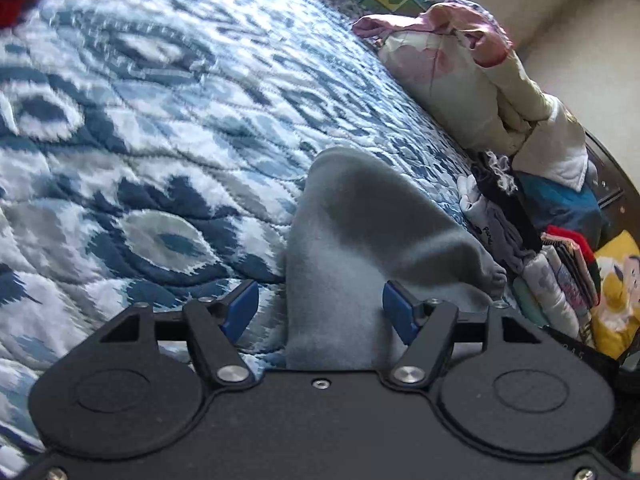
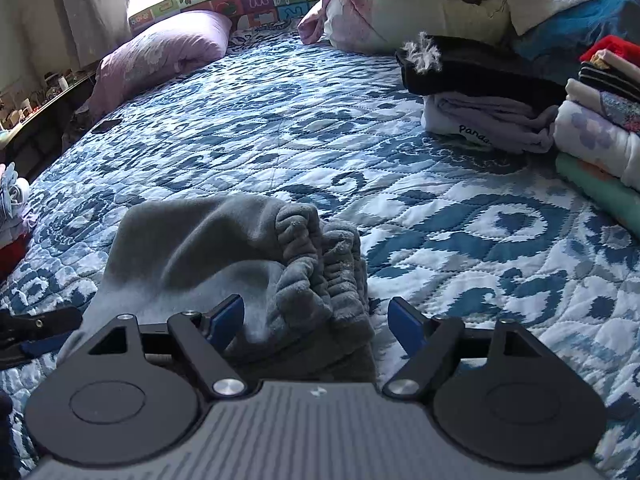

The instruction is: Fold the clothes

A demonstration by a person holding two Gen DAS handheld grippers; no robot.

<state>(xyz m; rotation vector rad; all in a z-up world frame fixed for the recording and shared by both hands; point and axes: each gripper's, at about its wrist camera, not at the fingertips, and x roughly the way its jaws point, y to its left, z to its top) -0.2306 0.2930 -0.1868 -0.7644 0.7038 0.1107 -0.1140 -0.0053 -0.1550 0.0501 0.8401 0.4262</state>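
Note:
A grey fleece garment point(image 1: 352, 248) lies bunched on the blue patterned quilt point(image 1: 160, 140). In the left wrist view it runs up between my left gripper's point(image 1: 320, 312) open blue fingers point(image 1: 240, 312); the jaws stand apart around it, not pressing it. In the right wrist view the garment point(image 2: 224, 256) shows its gathered elastic waistband point(image 2: 320, 248). My right gripper point(image 2: 318, 320) is open with the garment's folded end lying between its jaws. The left gripper shows at the left edge of the right wrist view point(image 2: 36, 332).
Stacks of folded clothes point(image 2: 592, 128) and a black garment point(image 2: 472, 68) sit at the quilt's right side. A cream duvet point(image 1: 480, 88) and a purple pillow point(image 2: 160, 52) lie at the far end. More clothes point(image 2: 12, 208) lie at the left edge.

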